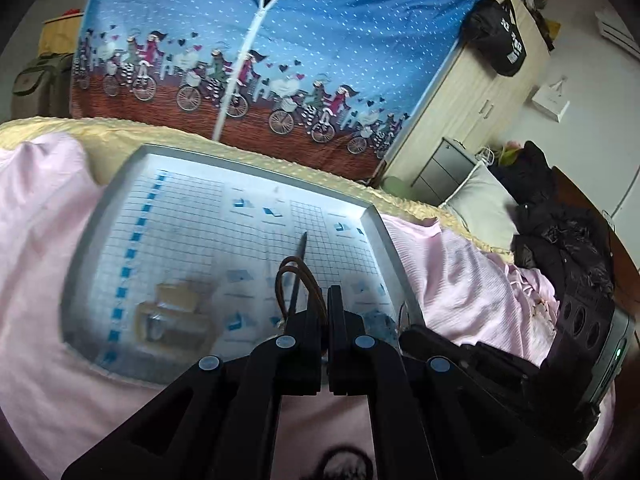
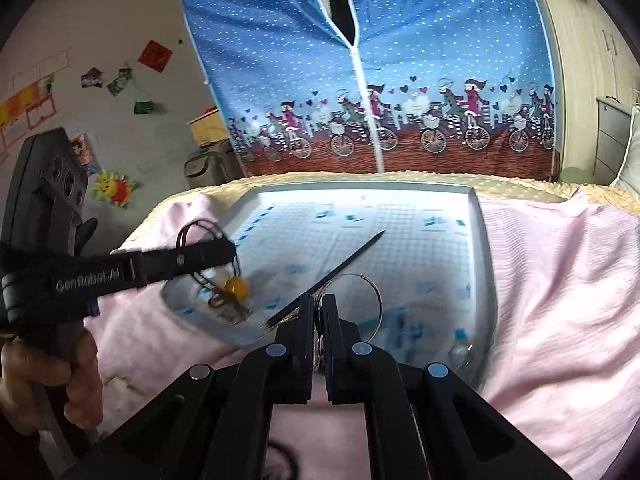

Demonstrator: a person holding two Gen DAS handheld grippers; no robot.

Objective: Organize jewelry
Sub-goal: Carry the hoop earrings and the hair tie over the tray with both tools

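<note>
A white tray lined with blue-gridded paper lies on pink bedding. My left gripper is shut on a looped brown cord; in the right wrist view this left gripper hangs over the tray's left corner, and an amber bead dangles from the cord. My right gripper is shut on a thin silver wire hoop above the tray's near edge. A dark slim stick lies slantwise on the tray, also seen as a stick in the left wrist view.
A small clear box sits on the tray's near left. A little clear, roundish piece lies in the near right corner. A blue fabric wardrobe stands beyond the bed. Dark clothing is heaped to the right. A person's hand grips the left tool.
</note>
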